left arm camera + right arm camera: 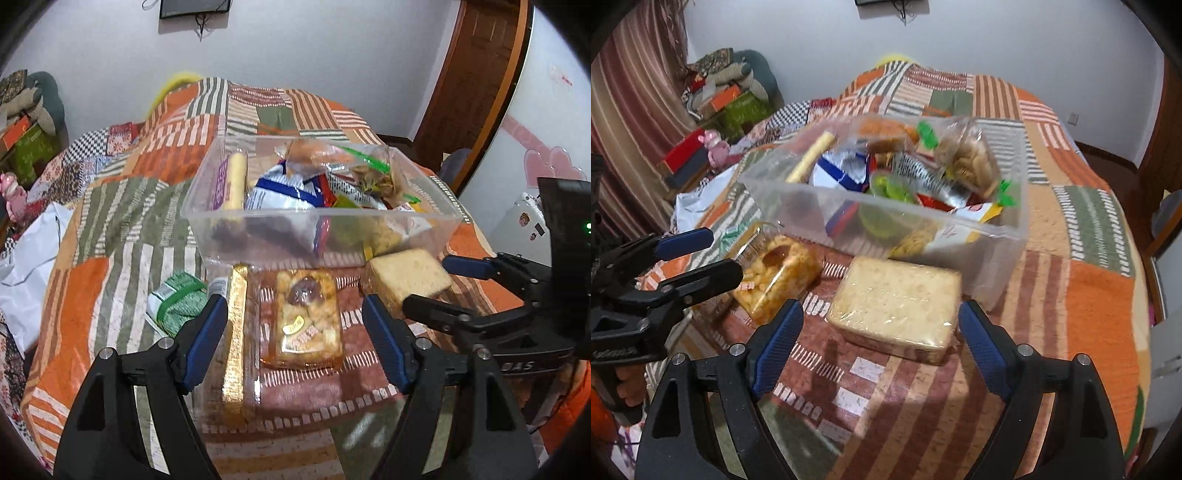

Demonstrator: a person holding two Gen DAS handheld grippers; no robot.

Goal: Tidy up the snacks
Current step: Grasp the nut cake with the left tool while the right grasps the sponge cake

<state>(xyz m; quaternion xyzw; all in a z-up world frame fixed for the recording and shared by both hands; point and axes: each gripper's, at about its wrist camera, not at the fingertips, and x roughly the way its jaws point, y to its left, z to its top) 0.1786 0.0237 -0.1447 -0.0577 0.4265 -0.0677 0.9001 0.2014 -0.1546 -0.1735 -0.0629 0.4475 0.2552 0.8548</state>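
Clear plastic bin (321, 221) sits on the patchwork bedspread (122, 221), already packed with mixed snack bags, a yellow wafer stick upright at its left end. It lies ahead of both sets of fingers.

Three items loose on the spread, just in front of the bin:
- wrapped pastry with orange filling (308, 319): between and ahead of the left gripper (295, 328) fingers, not touched
- gold-edged packet (236, 332): just inside the left finger (207, 332), contact unclear
- pale wrapped cake block (897, 306): between and just ahead of the right gripper (879, 336) fingers, no pad on it

Green packet (181, 299) lies outside the left finger, beside the bin corner.

Both grippers: fingers spread apart, nothing clamped. Right gripper shows at the right edge of the left wrist view, its tips near the cake block.
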